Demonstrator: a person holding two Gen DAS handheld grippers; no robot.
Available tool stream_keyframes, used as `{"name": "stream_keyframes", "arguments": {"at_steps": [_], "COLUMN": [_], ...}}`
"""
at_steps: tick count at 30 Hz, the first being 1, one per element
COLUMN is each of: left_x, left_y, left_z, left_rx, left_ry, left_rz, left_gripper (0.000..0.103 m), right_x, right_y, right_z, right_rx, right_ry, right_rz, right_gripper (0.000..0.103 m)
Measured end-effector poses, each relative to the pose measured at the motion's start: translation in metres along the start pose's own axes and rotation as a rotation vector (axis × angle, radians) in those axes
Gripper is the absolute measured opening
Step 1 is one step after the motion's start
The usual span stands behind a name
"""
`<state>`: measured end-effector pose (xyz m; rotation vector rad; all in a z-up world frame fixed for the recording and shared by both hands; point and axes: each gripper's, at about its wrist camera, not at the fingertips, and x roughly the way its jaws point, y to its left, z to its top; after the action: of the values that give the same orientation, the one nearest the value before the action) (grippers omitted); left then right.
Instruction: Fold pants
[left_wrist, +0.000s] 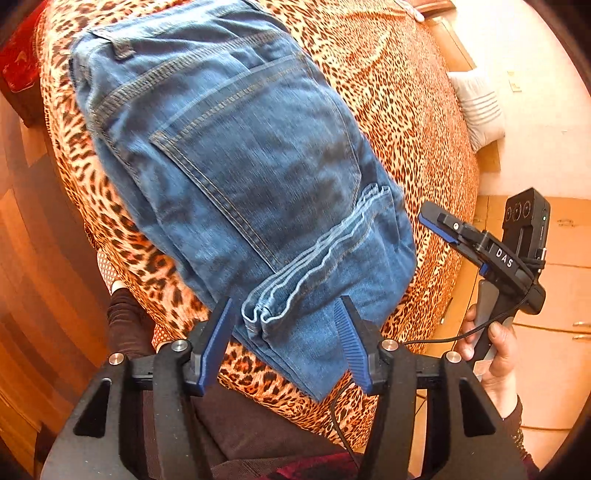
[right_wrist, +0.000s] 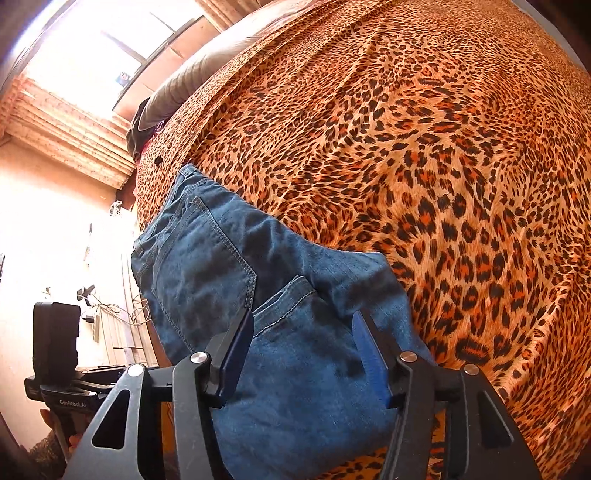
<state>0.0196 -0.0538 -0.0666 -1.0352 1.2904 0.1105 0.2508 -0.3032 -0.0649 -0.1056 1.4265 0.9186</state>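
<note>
Blue jeans (left_wrist: 236, 158) lie folded on a leopard-print bed cover (left_wrist: 388, 110), back pocket up, with the leg hems (left_wrist: 306, 266) laid over the seat near the front edge. My left gripper (left_wrist: 286, 310) is open above the hems, holding nothing. The right gripper (left_wrist: 454, 230) shows at the right of the left wrist view, off the bed's edge in a hand. In the right wrist view the jeans (right_wrist: 229, 273) lie under my open right gripper (right_wrist: 301, 325), which holds nothing.
The bed cover (right_wrist: 424, 147) stretches far beyond the jeans. A grey pillow (right_wrist: 177, 92) lies at the bed's far end by a window. A white cushion (left_wrist: 478, 107) and wooden cabinets (left_wrist: 554, 295) stand right of the bed. The person's legs (left_wrist: 125, 321) are at the bed's front edge.
</note>
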Motion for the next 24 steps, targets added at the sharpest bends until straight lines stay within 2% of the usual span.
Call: {"name": "stream_keyframes", "arguments": {"at_steps": [3, 12, 15, 19, 24], "left_x": [-0.020, -0.058, -0.060, -0.056, -0.049], "left_y": [0.031, 0.133, 0.153, 0.165, 0.166], "left_z": [0.016, 0.070, 0.084, 0.102, 0.121], "left_rx": [-0.090, -0.408, -0.500, -0.551, -0.541], "left_ry": [-0.045, -0.131, -0.156, -0.159, -0.138], "left_rz": [-0.045, -0.214, -0.267, -0.300, -0.299], "left_gripper": [0.064, 0.065, 0.073, 0.075, 0.075], "right_x": [0.007, 0.052, 0.076, 0.113, 0.157], "right_y": [0.016, 0.077, 0.102, 0.130, 0.149], "right_z": [0.013, 0.088, 0.116, 0.149, 0.178], "right_rx": [-0.007, -0.083, -0.116, -0.167, -0.206], "right_ry": [0.014, 0.085, 0.118, 0.164, 0.229], "right_rz": [0.001, 0.009, 0.020, -0.011, -0.037], "right_gripper": [0.062, 0.069, 0.070, 0.070, 0.070]}}
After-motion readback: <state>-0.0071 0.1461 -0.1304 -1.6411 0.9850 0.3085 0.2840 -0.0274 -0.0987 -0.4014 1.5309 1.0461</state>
